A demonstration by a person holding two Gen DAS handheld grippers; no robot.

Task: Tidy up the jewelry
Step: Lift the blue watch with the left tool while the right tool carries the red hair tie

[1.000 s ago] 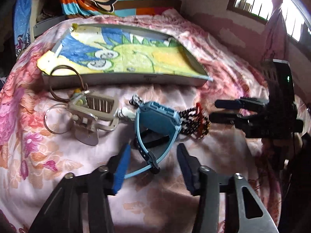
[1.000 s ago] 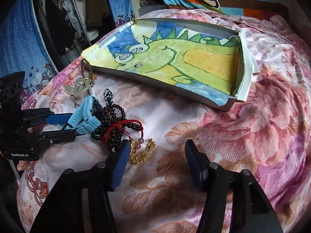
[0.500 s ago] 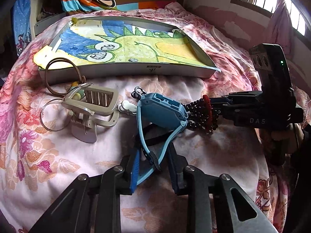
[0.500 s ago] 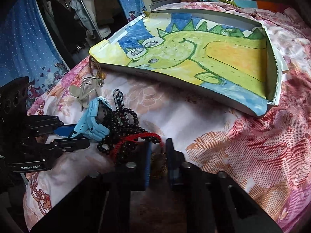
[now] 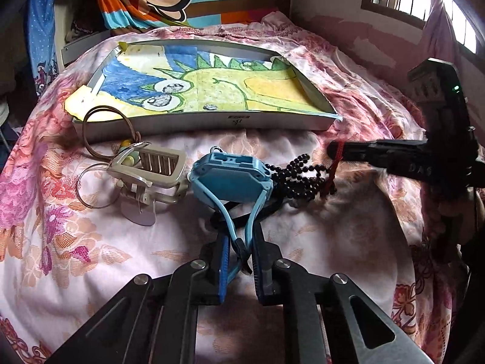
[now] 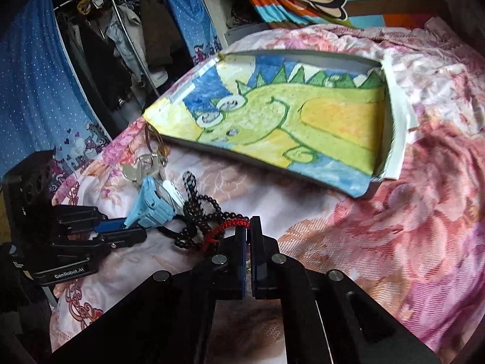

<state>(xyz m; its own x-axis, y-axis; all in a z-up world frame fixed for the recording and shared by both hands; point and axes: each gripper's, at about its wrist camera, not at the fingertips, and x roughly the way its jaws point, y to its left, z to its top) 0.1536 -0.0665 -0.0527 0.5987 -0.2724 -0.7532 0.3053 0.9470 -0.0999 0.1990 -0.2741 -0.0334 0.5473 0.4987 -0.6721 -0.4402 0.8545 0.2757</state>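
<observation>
- Left wrist view: the left gripper [image 5: 238, 261] is pinched on the light blue strap of the blue watch [image 5: 232, 171], whose blocky case lies face down on the floral bedspread [image 5: 75, 242], near the middle of the bed.
- The strap loops back from the case into the narrow gap between the two fingers.
- Touching the right side of the watch, a black bead bracelet [image 5: 300, 174] trails toward the right edge of the bed, with a red cord [image 5: 333, 166] crossing its far end.
- The right gripper [image 5: 336, 148] comes in from the right, its fingers pressed together at the red cord; what they pinch is not clear from this side.
- Left of the watch and touching it sits a beige clip-like holder [image 5: 151, 170], with a brown ring [image 5: 106, 130] and a metal ring [image 5: 91, 185] beside it.
- Behind all of these, toward the head of the bed, lies a shallow grey tray [image 5: 212, 119] lined with a dinosaur drawing.
- Right wrist view: the right gripper [image 6: 248, 230] is nearly closed, its tips at the red cord [image 6: 225, 226] where it meets the black bead bracelet [image 6: 197, 212].
- A glint of gold shows deep in the slit between the fingers, too small to identify.
- The blue watch [image 6: 154, 201] lies left of the beads, its strap held by the left gripper [image 6: 121, 227].
- The tray [image 6: 391, 115] sits beyond, apart from the jewelry.
</observation>
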